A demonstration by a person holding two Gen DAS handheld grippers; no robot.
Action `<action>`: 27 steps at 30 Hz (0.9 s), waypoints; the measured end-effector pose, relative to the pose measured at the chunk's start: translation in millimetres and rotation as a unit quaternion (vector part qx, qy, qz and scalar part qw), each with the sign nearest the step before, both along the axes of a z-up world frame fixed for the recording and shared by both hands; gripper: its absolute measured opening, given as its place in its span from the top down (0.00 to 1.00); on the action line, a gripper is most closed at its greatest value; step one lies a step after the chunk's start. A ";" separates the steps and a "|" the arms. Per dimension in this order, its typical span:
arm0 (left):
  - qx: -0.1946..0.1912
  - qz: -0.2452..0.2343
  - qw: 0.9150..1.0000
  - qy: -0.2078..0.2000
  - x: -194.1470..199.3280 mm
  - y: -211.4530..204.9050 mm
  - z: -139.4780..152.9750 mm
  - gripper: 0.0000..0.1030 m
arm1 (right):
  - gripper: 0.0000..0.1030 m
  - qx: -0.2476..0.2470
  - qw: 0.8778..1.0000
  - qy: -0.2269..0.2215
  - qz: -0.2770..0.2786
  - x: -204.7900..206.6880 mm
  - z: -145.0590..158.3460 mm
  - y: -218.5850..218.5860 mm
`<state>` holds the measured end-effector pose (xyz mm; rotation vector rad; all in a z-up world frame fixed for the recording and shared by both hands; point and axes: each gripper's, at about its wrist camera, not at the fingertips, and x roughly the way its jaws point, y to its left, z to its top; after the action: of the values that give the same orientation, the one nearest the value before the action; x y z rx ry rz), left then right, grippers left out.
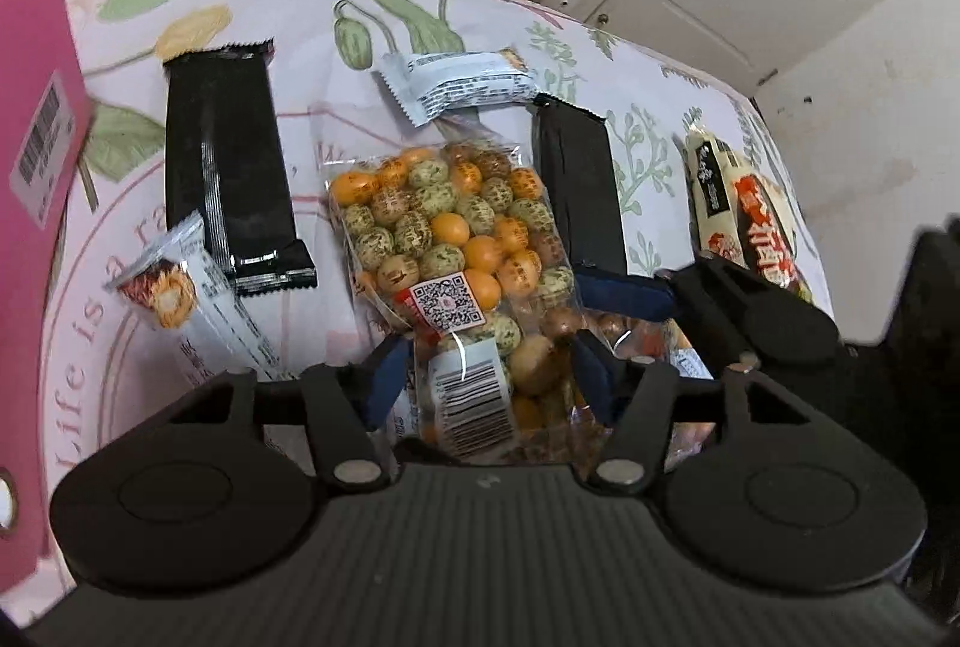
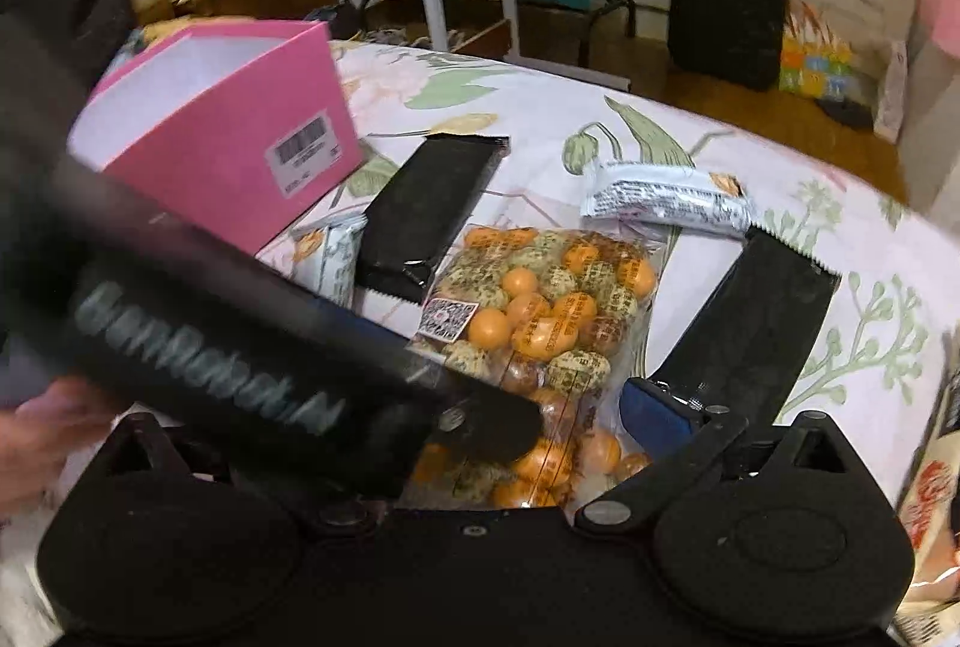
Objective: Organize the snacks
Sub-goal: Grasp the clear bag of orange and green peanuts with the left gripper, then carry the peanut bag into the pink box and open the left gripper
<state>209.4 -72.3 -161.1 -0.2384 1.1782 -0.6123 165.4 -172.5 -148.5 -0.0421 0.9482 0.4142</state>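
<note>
While the bag of coated nuts (image 1: 462, 251) lies lengthwise straight ahead on the table (image 1: 300, 23), the left tool (image 1: 480, 365) straddles its near end, half-parted, nearer than the wide-open right tool (image 2: 540, 407).

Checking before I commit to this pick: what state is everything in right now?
Left hand-held gripper: straddling the nut bag, grip unclear.
Right hand-held gripper: open, holding nothing.
Nut bag: lying flat.
Pink box: upright, top open.
Black packets: flat, untouched.
</note>
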 end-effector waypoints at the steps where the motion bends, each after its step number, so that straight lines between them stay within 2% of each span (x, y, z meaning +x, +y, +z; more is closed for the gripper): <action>1: -0.002 0.000 1.000 0.000 -0.3 0.5 0.8 0.48 | 0.09 0.007 1.000 -0.002 -0.001 0.1 0.5 -1.4; 4: -0.009 -0.002 1.000 0.006 -1.5 2.9 4.1 0.48 | 0.16 0.027 1.000 -0.005 -0.009 -3.5 5.6 -7.3; 8: 0.009 -0.014 1.000 0.000 -9.4 -1.5 14.8 0.47 | 0.21 0.014 1.000 -0.024 -0.012 -16.1 14.7 -0.4; 15: 0.029 -0.029 0.999 -0.007 -33.0 4.5 40.9 0.47 | 0.22 0.033 0.998 -0.032 -0.037 -39.4 34.0 6.0; 19: 0.038 -0.038 0.999 0.012 -49.0 12.5 47.6 0.47 | 0.22 0.048 0.998 -0.011 -0.051 -56.6 40.3 13.7; 24: 0.069 -0.049 0.996 0.031 -73.6 21.8 60.2 0.47 | 0.22 0.077 0.996 0.000 -0.053 -83.2 45.0 24.5; 27: 0.066 -0.050 0.996 0.039 -86.0 32.4 67.6 0.46 | 0.22 0.090 0.994 0.006 -0.054 -94.5 52.4 29.3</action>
<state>123.4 -39.9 -93.4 -0.0930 1.3074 -0.6134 70.9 -143.2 -96.1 0.1753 0.9164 0.3984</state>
